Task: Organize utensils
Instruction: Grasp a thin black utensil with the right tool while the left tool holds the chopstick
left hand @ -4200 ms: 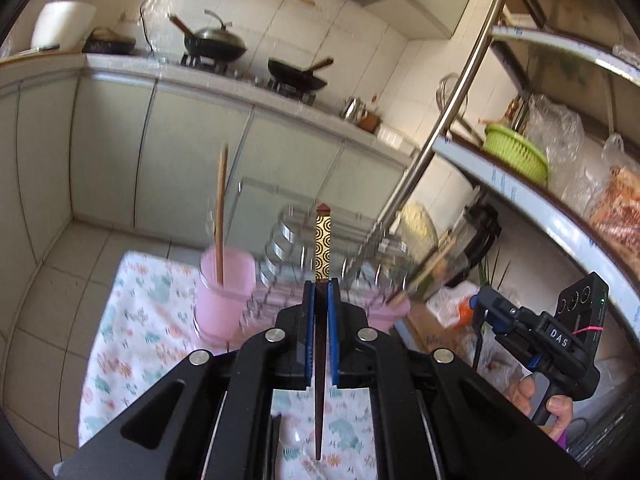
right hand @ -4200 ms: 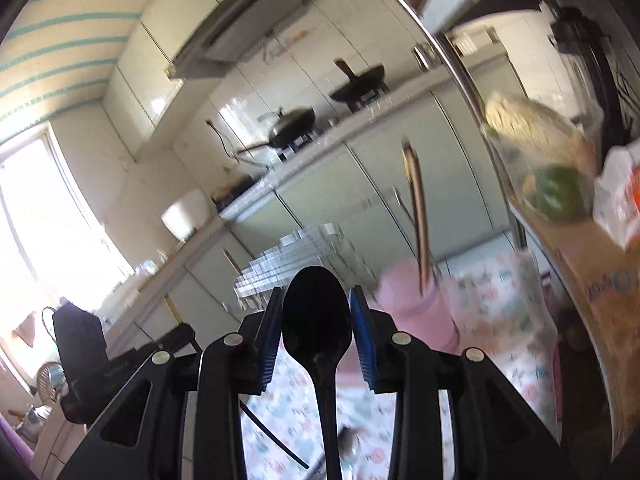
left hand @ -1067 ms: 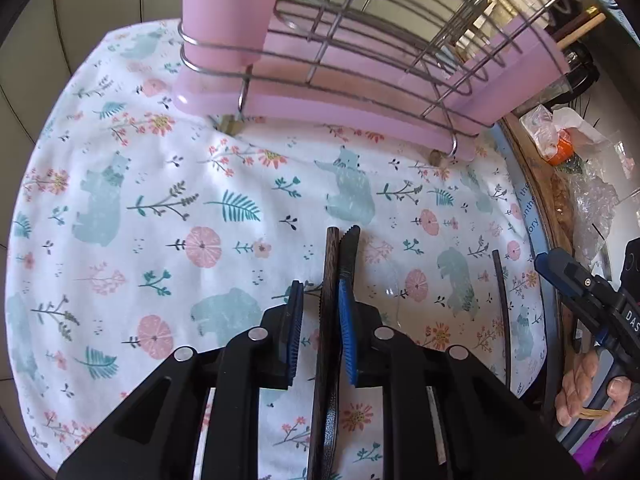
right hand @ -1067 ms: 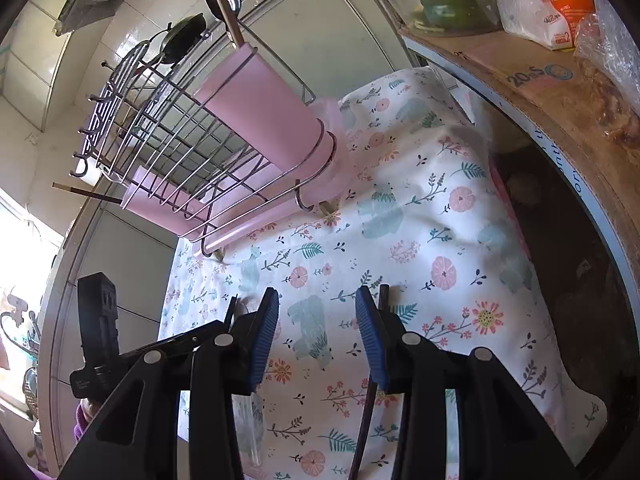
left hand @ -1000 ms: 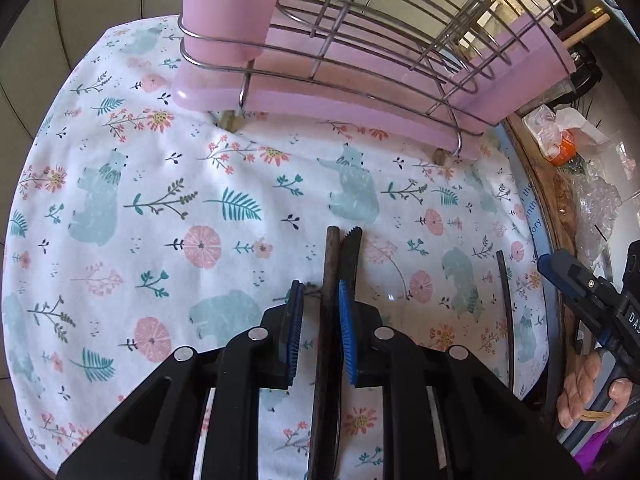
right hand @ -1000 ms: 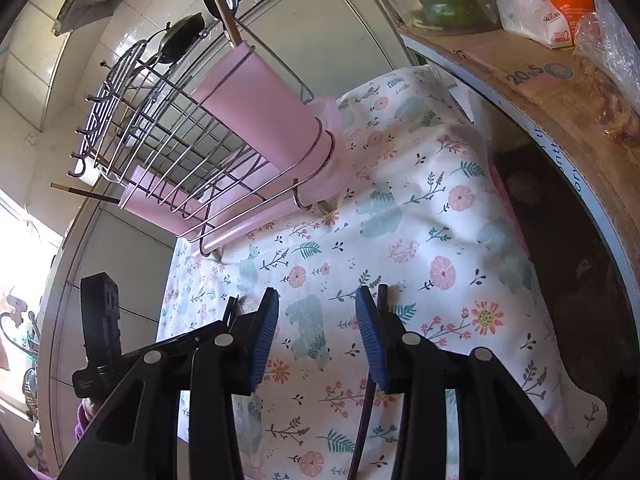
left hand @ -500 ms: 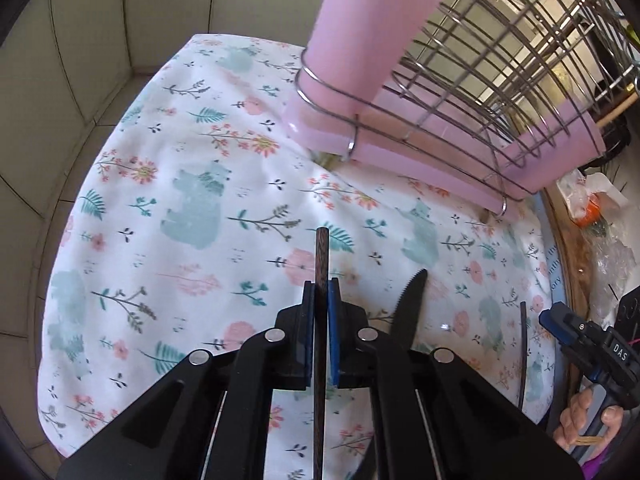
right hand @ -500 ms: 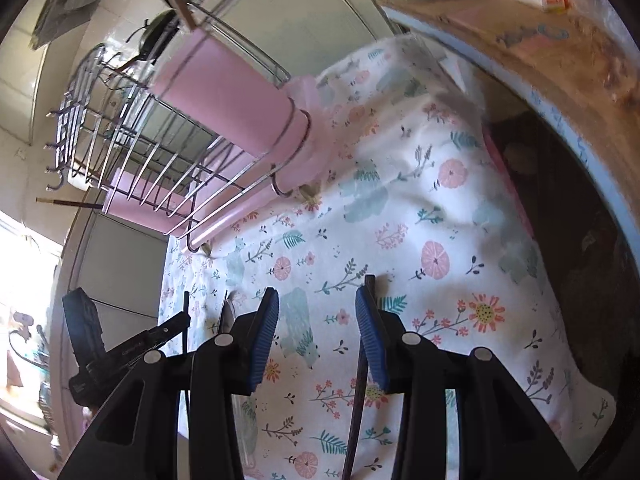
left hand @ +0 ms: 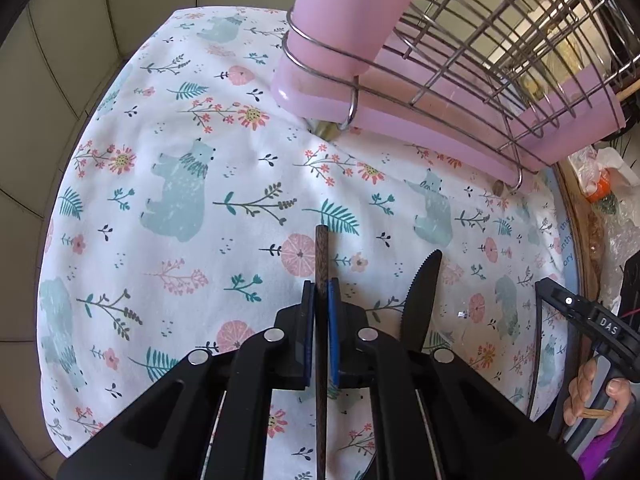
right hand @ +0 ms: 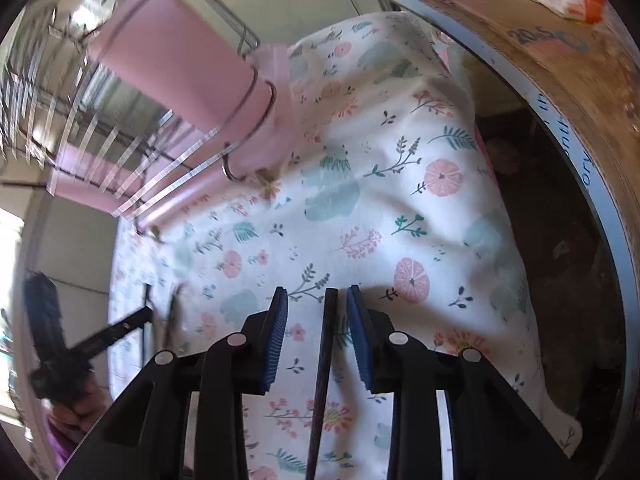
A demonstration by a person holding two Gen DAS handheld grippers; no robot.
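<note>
Dark-brown wooden chopstick is pinched between the blue pads of the left gripper — jaws pressed together on it, tip poking out ahead of them over the floral tablecloth; whether the stick touches the cloth I cannot tell. Black serrated knife sits just beside the left gripper on its right side, blade pointing toward the rack, lower part hidden behind the gripper body.

Right gripper has its jaws spread; a second dark chopstick runs up the gap between the pads, touching neither as far as the right wrist view shows. It lies over the same tablecloth on the tabletop.

Pink utensil cup stands in a wire ring at the corner of the wire dish rack, which rests on a pink drip tray; rack is ahead of both grippers, well apart from the held stick. In the right wrist view the cup and rack are motion-blurred (a stick's end seems to show above the cup rim, too smeared to be sure).

Another thin black utensil lies near the cloth's right edge — type not readable.
</note>
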